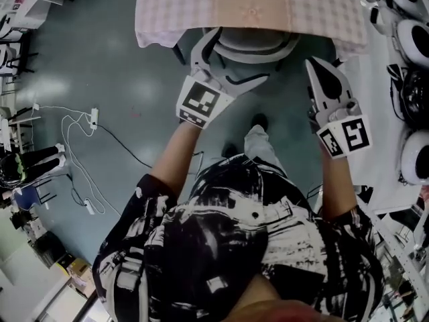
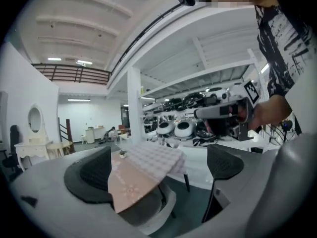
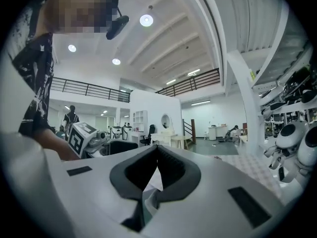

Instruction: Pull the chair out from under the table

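Observation:
A table under a pink checked cloth (image 1: 248, 9) fills the top of the head view. Tucked beneath it is the white chair (image 1: 258, 45), with only its curved back showing. My left gripper (image 1: 234, 56) is open, one finger alongside the chair back's left end and the other below its rim; whether either touches is unclear. In the left gripper view, the open gripper (image 2: 158, 167) frames the cloth (image 2: 148, 170) and the chair (image 2: 156, 209) below it. My right gripper (image 1: 316, 66) hangs shut and empty to the chair's right, apart from it; its pads (image 3: 171, 165) meet.
A white power strip and cables (image 1: 94, 116) lie on the grey-green floor at left. A white shelf unit with round robot heads (image 1: 412, 29) stands close on the right. The person's shoe (image 1: 258, 121) rests just behind the chair. A dark table leg (image 1: 179, 52) is left of the chair.

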Available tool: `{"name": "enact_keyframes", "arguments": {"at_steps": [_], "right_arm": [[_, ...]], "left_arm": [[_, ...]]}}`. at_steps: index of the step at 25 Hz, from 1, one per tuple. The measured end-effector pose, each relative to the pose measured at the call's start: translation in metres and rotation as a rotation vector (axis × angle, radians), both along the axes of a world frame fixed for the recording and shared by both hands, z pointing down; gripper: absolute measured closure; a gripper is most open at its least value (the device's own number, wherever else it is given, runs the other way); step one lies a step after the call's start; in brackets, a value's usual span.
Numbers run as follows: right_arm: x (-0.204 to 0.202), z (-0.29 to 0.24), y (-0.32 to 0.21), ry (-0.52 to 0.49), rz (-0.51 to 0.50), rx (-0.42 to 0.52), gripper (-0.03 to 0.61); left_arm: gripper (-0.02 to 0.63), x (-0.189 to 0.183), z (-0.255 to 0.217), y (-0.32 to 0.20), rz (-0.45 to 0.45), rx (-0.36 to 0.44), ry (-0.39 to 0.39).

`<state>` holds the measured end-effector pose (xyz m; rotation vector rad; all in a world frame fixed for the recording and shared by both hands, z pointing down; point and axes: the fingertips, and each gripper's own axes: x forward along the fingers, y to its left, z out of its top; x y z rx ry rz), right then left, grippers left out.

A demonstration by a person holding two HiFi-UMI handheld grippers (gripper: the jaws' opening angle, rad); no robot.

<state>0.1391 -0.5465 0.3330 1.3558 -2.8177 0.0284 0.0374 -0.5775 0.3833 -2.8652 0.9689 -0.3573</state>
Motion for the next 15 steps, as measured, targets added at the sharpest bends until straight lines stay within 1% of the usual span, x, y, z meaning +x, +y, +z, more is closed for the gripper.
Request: {"name": "enact_keyframes", "arguments": {"at_steps": [4, 6, 9, 12, 15], "right_arm": [[0.025, 0.015, -0.045, -0.001, -0.046, -0.021, 0.579], [0.035, 0.022, -0.063, 0.002, -0.058, -0.024, 0.578], [0.042, 0.034, -0.083, -0.010, -0.066, -0.041, 0.579], [0.045, 0.047, -0.093, -0.022, -0.064, -0.064, 0.580], [0.050, 0.059, -0.101, -0.029, -0.044, -0.078, 0.578]], "left_arm": [[0.043, 0.037, 0.045, -0.039, -0.003, -0.031, -0.107], [0.043, 0.051, 0.077, -0.052, 0.013, -0.056, -0.192], [0.043, 0.067, 0.137, -0.061, 0.081, -0.081, -0.379], [0.043, 0.077, 0.204, -0.060, 0.192, -0.089, -0.604], [0.043, 0.080, 0.267, -0.064, 0.289, -0.100, -0.785]]}}
